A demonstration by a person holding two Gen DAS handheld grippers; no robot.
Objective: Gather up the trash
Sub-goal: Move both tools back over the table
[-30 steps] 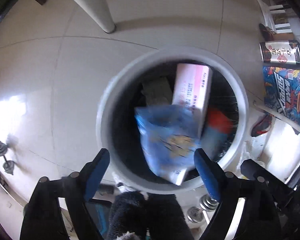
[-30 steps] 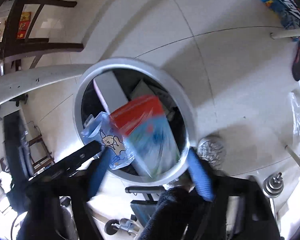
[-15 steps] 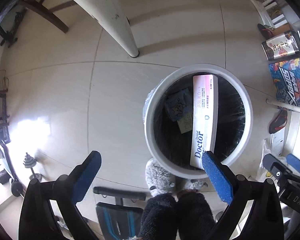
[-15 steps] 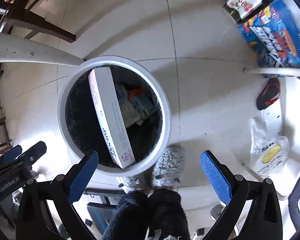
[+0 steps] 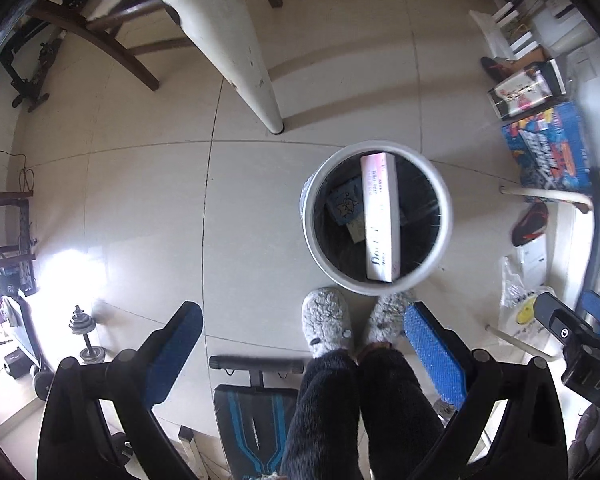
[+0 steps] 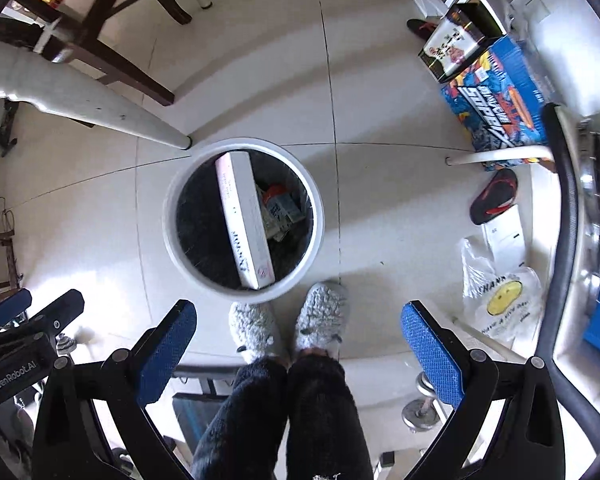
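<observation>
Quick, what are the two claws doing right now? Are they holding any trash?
Left claw: open, holding nothing.
Right claw: open, holding nothing.

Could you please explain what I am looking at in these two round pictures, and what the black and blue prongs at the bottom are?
There is no robot here: a person stands holding a hand-held gripper in each hand, and each gripper carries a wide-angle camera looking along its two fingers. One picture is from the left gripper, the other from the right gripper. The black prongs with blue pads are the fingers; both grippers are open and hold nothing. Both look straight down at a tiled floor. By the person's grey slippers stands a round white bin with a long white box leaning inside and small packets beneath it. To the side lie a white plastic bag, a dark sandal and a blue carton.
</observation>
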